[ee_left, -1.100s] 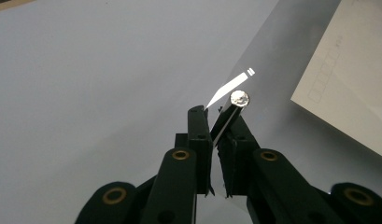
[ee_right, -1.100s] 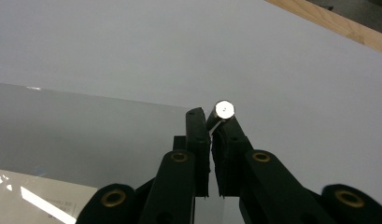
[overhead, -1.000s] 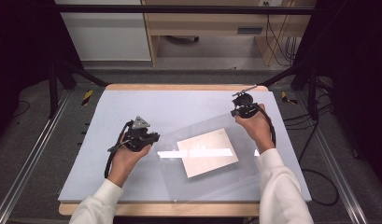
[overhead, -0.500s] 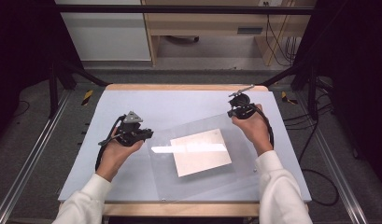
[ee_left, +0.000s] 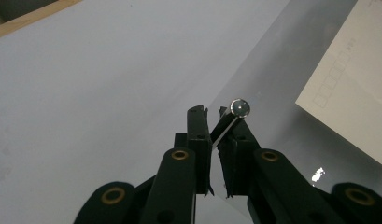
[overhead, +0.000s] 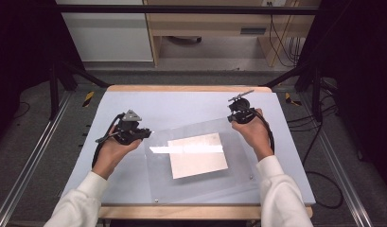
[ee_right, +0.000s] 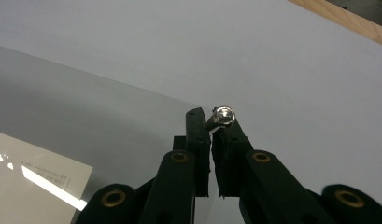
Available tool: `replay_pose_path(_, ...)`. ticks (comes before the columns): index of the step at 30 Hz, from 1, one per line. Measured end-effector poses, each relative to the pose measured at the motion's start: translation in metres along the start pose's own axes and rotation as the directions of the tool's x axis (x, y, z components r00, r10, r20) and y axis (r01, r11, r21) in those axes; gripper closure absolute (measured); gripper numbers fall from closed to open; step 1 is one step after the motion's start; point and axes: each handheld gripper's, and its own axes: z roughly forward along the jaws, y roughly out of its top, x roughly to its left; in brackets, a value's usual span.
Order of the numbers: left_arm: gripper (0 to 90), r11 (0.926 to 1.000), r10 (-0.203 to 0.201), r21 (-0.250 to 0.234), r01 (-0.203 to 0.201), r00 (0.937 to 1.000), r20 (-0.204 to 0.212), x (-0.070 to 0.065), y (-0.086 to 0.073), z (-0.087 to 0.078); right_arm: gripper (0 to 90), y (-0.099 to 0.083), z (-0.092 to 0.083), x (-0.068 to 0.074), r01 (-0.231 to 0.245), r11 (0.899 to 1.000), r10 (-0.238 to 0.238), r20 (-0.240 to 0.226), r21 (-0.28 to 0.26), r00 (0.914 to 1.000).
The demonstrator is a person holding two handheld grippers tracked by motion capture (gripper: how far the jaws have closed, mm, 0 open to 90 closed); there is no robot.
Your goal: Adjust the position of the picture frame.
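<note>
The clear sheet (overhead: 200, 161) shifted left, gripped at its far corners.

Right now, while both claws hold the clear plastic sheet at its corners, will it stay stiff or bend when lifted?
The clear plastic sheet probably stays stiff: its edges look straight between the left claw and the right claw. Its glossy surface seems slippery, so the paper seen at its middle, if it lies loose on top, might slide when the sheet tilts.

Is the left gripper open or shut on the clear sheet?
Shut. The left gripper has its jaws pressed on a corner of the clear sheet, beside a small metal stud.
</note>
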Motion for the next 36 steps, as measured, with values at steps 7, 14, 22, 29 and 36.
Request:
replay_pose_path(7, 82.3, 0.9994, 0.025, 0.024, -0.026, 0.9995, 0.018, 0.014, 0.009, -0.001, 85.8, -0.003, -0.008, 0.01, -0.015, 1.0, 0.014, 0.018, 0.008, 0.9997)
replay_pose_path(14, 82.4, 0.9981, 0.024, 0.056, -0.025, 0.9993, 0.028, 0.035, 0.009, 0.01, 85.8, -0.005, 0.001, 0.019, -0.007, 0.999, 0.007, 0.013, 0.035, 0.9999)
replay_pose_path(22, 82.4, 0.9965, 0.021, 0.08, -0.024, 0.9992, 0.033, 0.048, 0.006, 0.015, 85.7, -0.002, 0.009, 0.027, 0.004, 0.998, -0.004, -0.003, 0.067, 1.0)
replay_pose_path(29, 82.4, 0.995, 0.016, 0.098, -0.019, 0.9992, 0.036, 0.052, 0.003, 0.028, 85.7, -0.007, 0.013, 0.031, 0.008, 0.996, -0.009, 0.008, 0.092, 0.9999)
replay_pose_path(36, 82.5, 0.9927, 0.026, 0.116, -0.03, 0.9992, 0.031, 0.05, 0.002, 0.039, 85.7, -0.017, 0.022, 0.029, 0.002, 0.994, -0.001, -0.006, 0.109, 1.0)
